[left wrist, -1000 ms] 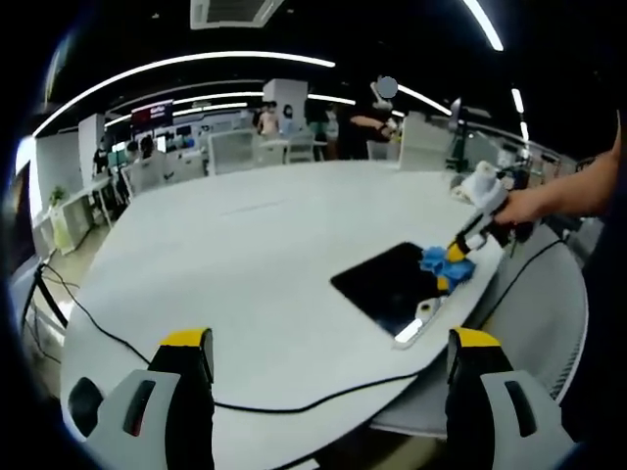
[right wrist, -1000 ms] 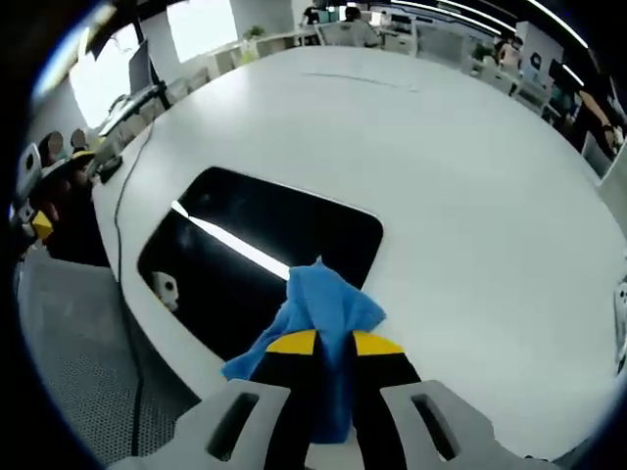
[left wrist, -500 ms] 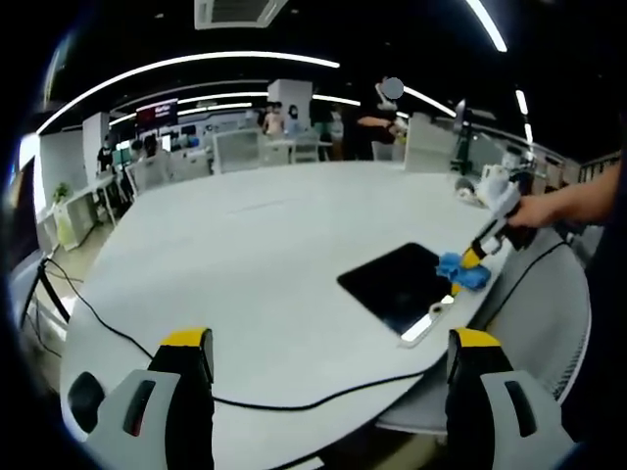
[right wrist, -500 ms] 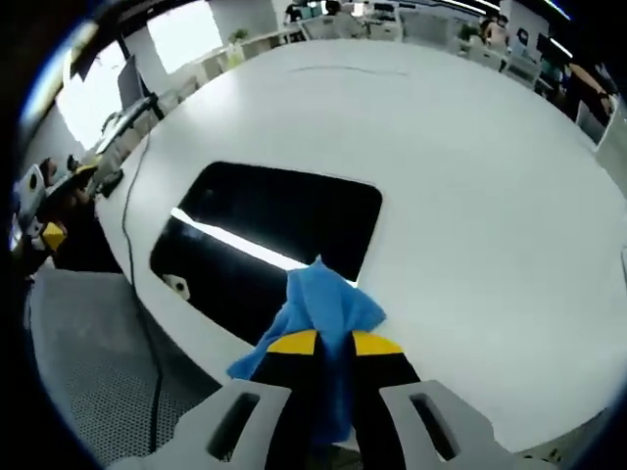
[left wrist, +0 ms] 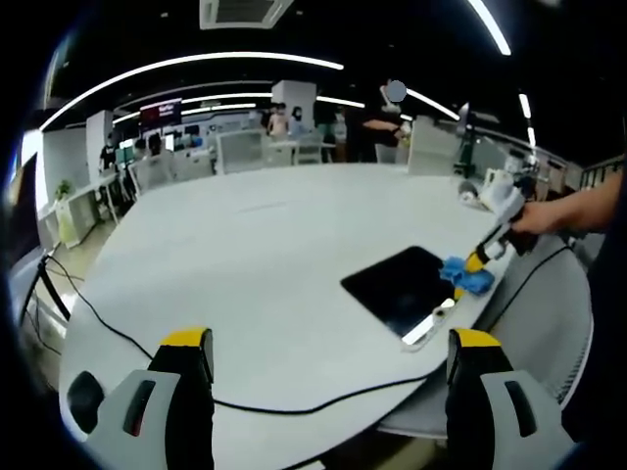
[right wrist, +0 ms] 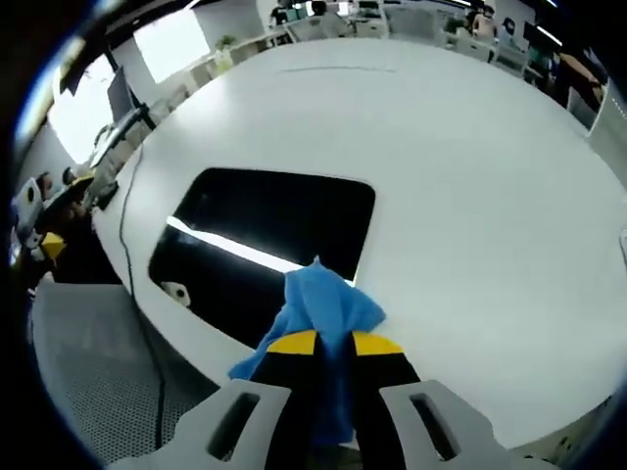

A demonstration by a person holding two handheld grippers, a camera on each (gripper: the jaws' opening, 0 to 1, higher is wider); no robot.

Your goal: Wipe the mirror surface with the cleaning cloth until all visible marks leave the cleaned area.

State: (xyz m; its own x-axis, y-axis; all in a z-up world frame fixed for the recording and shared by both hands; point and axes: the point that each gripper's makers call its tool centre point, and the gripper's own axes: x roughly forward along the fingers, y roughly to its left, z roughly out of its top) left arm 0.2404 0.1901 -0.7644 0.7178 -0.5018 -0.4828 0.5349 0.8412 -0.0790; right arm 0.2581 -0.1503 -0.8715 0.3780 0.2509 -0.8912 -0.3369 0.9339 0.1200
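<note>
A dark rectangular mirror [left wrist: 400, 288] [right wrist: 263, 239] lies flat near the edge of a big white table [left wrist: 255, 255]. My right gripper [right wrist: 333, 345] is shut on a blue cleaning cloth [right wrist: 321, 311], which hangs over the mirror's near corner. From the left gripper view the right gripper [left wrist: 482, 257] comes in from the right, held by a hand, with the blue cloth [left wrist: 464, 276] at the mirror's right edge. My left gripper [left wrist: 323, 343] is open, well back from the mirror above the table's near edge, with nothing between its jaws.
A black cable [left wrist: 245, 403] runs across the table's near edge. A mesh chair [left wrist: 549, 313] stands beside the table by the mirror. A white object [left wrist: 490, 186] sits at the table's far right. Desks, chairs and people fill the office behind.
The right gripper with the cloth has slid from over the mirror toward its right edge and corner. The left gripper has stayed open and nearly still.
</note>
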